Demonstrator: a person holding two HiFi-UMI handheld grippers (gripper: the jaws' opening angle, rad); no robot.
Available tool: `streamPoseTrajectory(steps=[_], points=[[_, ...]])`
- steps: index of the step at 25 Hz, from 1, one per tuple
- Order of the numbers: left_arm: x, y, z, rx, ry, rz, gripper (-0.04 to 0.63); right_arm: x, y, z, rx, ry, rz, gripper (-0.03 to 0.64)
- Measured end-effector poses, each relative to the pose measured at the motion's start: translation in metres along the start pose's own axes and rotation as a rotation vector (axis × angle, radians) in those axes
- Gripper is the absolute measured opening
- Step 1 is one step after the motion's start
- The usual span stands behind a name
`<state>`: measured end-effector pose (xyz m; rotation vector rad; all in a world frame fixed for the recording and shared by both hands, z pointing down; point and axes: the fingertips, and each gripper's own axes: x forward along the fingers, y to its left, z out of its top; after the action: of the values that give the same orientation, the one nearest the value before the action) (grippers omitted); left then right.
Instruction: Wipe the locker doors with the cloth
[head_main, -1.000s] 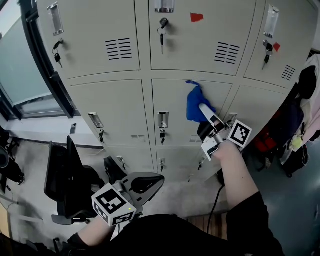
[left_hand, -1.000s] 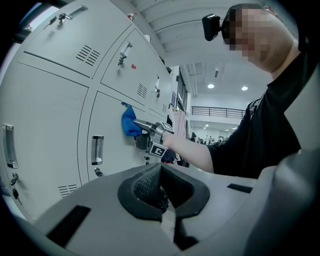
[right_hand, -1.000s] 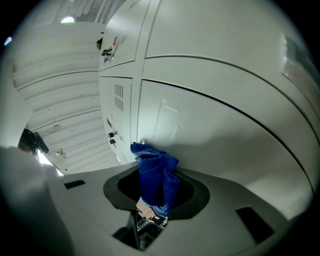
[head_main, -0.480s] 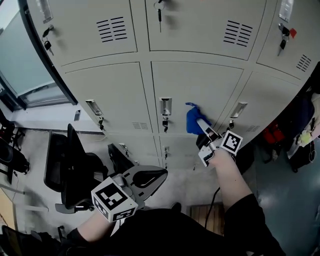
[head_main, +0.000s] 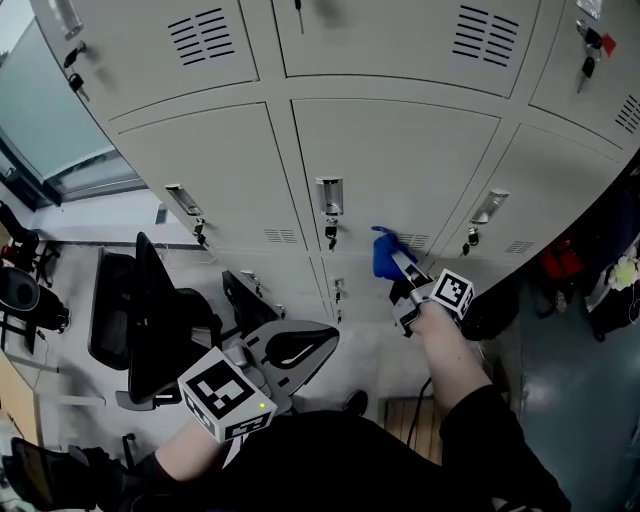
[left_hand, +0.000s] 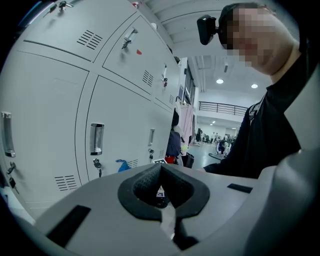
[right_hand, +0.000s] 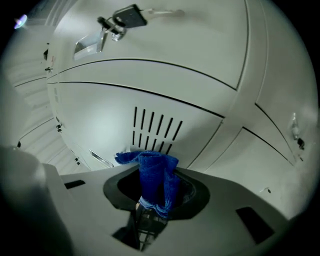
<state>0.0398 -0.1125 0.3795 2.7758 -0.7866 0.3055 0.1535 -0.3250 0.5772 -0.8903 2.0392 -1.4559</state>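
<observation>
At locker door (head_main: 400, 170) bottom edge, right tongs (head_main: 402, 264) tight on cloth (right_hand: 156, 177), perhaps touching; left tongs (left_hand: 161, 171) closed, empty.

We're in some kind of workplace locker room: rows of pale grey metal lockers (head_main: 400, 170), small keys (head_main: 331, 232) dangling from locks, black swivel office chairs (head_main: 160, 330) parked alongside.

We lose the cloth's (right_hand: 152, 172) lower end inside the right gripper (right_hand: 149, 196) — how much is clamped, we cannot tell. In the head view the top lockers (head_main: 390, 40) run off the upper edge, and a chair (head_main: 160, 330) slips partly behind the left gripper (head_main: 318, 350). Far-off figures (left_hand: 220, 145) in the left gripper view are too small to make out — the key (right_hand: 125, 17) above the cloth looks soft.
</observation>
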Motion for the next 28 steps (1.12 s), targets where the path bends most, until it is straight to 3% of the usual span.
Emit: streamPoseTrajectory(steps=[6, 10, 15, 20, 24, 28], points=[[0.012, -0.003, -0.005, -0.013, 0.006, 0.018, 0.008, 0.0, -0.021, -0.006, -0.006, 0.038, -0.031, 0.103], [0.021, -0.008, -0.007, -0.014, 0.007, 0.0, 0.008, -0.004, -0.006, -0.007, -0.044, 0.062, -0.016, 0.102], [0.023, -0.007, -0.002, 0.007, 0.011, -0.045, 0.008, -0.01, 0.094, 0.002, -0.096, 0.059, 0.171, 0.103], [0.022, 0.001, 0.01, 0.044, -0.013, -0.125, 0.008, -0.019, 0.221, 0.044, -0.218, -0.039, 0.353, 0.102], [0.019, 0.004, 0.019, 0.078, -0.027, -0.2, 0.008, -0.03, 0.3, 0.081, -0.366, -0.126, 0.408, 0.103], [0.011, 0.009, 0.02, 0.084, -0.041, -0.265, 0.008, -0.034, 0.335, 0.108, -0.448, -0.216, 0.393, 0.102]])
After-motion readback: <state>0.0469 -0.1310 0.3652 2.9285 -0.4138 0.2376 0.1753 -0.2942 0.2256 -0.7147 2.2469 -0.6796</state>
